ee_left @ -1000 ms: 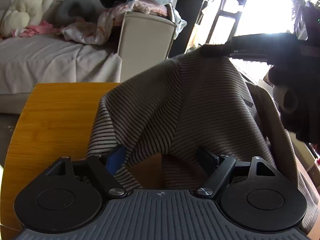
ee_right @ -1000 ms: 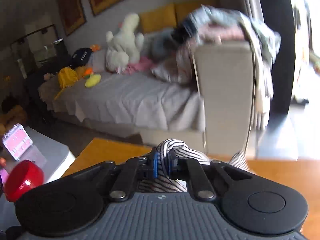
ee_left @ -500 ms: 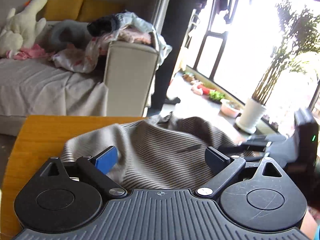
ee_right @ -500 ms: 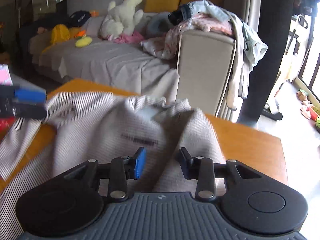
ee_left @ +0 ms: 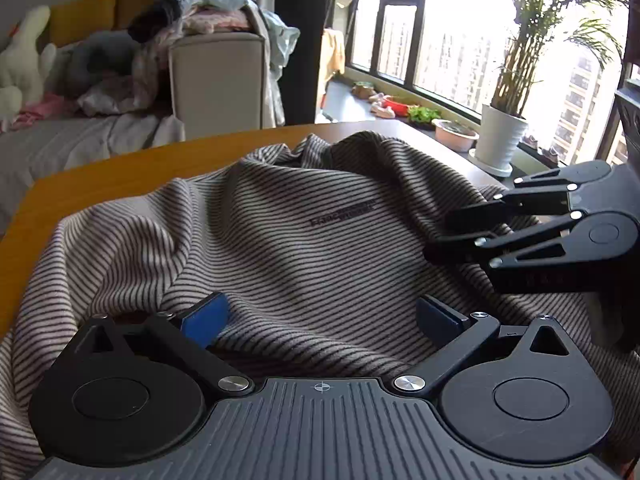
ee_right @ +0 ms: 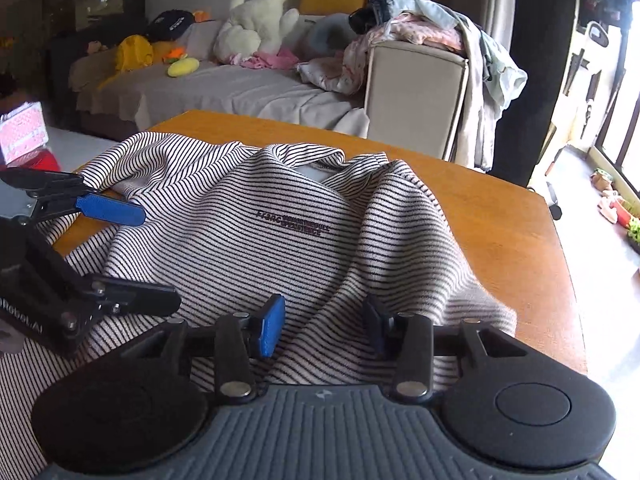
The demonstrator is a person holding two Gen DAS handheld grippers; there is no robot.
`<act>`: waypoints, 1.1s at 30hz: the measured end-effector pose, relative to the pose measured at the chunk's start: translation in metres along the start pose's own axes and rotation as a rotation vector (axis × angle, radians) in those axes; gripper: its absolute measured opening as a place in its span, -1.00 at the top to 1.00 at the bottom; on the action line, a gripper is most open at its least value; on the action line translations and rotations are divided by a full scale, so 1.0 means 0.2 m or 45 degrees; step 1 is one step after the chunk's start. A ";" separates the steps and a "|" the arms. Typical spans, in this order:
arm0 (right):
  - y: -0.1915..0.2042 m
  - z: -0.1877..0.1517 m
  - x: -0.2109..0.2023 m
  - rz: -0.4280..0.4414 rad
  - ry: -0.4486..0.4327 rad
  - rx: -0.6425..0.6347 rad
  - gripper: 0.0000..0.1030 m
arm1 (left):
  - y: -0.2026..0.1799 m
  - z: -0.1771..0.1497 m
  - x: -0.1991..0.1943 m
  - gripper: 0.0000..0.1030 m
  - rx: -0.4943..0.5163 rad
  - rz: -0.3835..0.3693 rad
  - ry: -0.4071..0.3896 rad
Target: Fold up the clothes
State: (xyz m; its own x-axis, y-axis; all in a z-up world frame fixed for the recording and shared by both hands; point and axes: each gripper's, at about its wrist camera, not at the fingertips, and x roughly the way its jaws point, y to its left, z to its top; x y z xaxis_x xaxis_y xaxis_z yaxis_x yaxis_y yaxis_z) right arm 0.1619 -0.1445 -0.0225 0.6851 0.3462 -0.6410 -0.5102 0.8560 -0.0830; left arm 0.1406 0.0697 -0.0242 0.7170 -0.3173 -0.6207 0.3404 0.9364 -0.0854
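Across the wooden table [ee_right: 500, 216], reaching its near edge, lies a rumpled, finely striped knit shirt [ee_right: 288, 248]. Left gripper [ee_left: 320, 316] opening wide, right gripper [ee_right: 324, 324] narrowing; neither grips fabric. Cluttered sofa [ee_right: 240, 88] behind.

shirt [ee_left: 304, 240] on table [ee_left: 120, 176], sofa [ee_right: 224, 88] behind.

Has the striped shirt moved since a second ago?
Yes. The striped shirt has dropped: it hung high, covering the window in the left wrist view; now it lies spread on the wooden table, released.
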 end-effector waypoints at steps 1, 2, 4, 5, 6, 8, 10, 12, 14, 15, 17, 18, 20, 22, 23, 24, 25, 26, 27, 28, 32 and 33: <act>0.01 0.04 -0.04 -0.010 -0.031 -0.018 0.44 | 0.00 0.01 -0.02 -0.99 0.001 -0.032 -0.011; 0.00 0.10 -0.06 -0.012 -0.059 -0.013 0.50 | 0.01 0.03 -0.05 -0.99 0.001 -0.059 -0.027; -0.03 0.24 -0.06 -0.010 -0.100 0.021 0.50 | 0.08 0.12 -0.07 -0.99 -0.009 -0.015 -0.124; -0.03 0.30 -0.04 -0.018 -0.110 0.020 0.50 | 0.12 0.17 -0.08 -0.99 -0.018 0.021 -0.173; -0.02 0.35 0.00 -0.045 -0.106 -0.017 0.50 | 0.17 0.22 -0.08 -0.99 -0.036 0.061 -0.201; 0.01 0.43 0.13 -0.128 -0.070 -0.136 0.46 | 0.29 0.29 -0.06 -0.98 -0.076 0.140 -0.226; 0.02 0.45 0.28 -0.216 0.001 -0.242 0.23 | 0.41 0.31 0.00 -0.90 -0.109 0.204 -0.178; 0.00 0.43 0.43 -0.275 0.098 -0.272 0.16 | 0.50 0.29 0.07 -0.35 -0.138 0.238 -0.096; -0.05 0.40 0.46 -0.233 0.101 -0.196 0.73 | 0.58 0.26 0.15 -0.08 -0.174 0.258 -0.008; -0.07 0.41 0.42 -0.201 0.054 -0.139 0.73 | 0.60 0.24 0.18 -0.08 -0.192 0.284 0.017; -0.15 0.45 0.28 -0.170 -0.114 -0.014 0.76 | 0.62 0.21 0.21 -0.12 -0.199 0.333 0.024; -0.22 0.47 0.22 -0.176 -0.180 0.059 0.76 | 0.62 0.21 0.21 -0.16 -0.192 0.355 0.011; -0.37 0.46 0.21 -0.229 -0.185 0.153 0.77 | 0.62 0.21 0.21 -0.31 -0.191 0.374 0.007; -0.47 0.39 0.32 -0.371 -0.091 0.139 1.00 | 0.62 0.21 0.22 -0.47 -0.207 0.388 0.016; -0.51 0.34 0.38 -0.440 -0.034 0.138 1.00 | 0.64 0.21 0.22 -0.50 -0.222 0.398 0.017; -0.57 0.28 0.44 -0.482 0.024 0.161 1.00 | 0.65 0.21 0.21 -0.53 -0.238 0.411 0.016; -0.63 0.22 0.47 -0.515 0.061 0.221 0.99 | 0.66 0.21 0.21 -0.54 -0.248 0.414 0.015; -0.68 0.18 0.46 -0.530 0.053 0.289 0.99 | 0.66 0.21 0.20 -0.55 -0.251 0.415 0.015; -0.70 0.16 0.43 -0.523 0.033 0.334 0.99 | 0.67 0.21 0.20 -0.57 -0.253 0.416 0.015; -0.71 0.16 0.40 -0.503 0.015 0.355 0.99 | 0.67 0.22 0.21 -0.57 -0.248 0.415 0.017; -0.53 0.29 0.24 -0.343 -0.101 0.215 0.98 | 0.66 0.23 0.22 -0.58 -0.230 0.426 0.007; -0.49 0.33 0.22 -0.232 -0.115 0.232 0.97 | 0.66 0.23 0.23 -0.57 -0.229 0.429 0.003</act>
State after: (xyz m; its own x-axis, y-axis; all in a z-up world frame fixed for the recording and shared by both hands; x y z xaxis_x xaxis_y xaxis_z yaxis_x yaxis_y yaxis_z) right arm 0.2758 -0.1885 0.0083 0.8047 0.2060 -0.5568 -0.2779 0.9595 -0.0467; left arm 0.2463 0.1719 -0.0271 0.7692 0.0131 -0.6389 -0.0264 0.9996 -0.0113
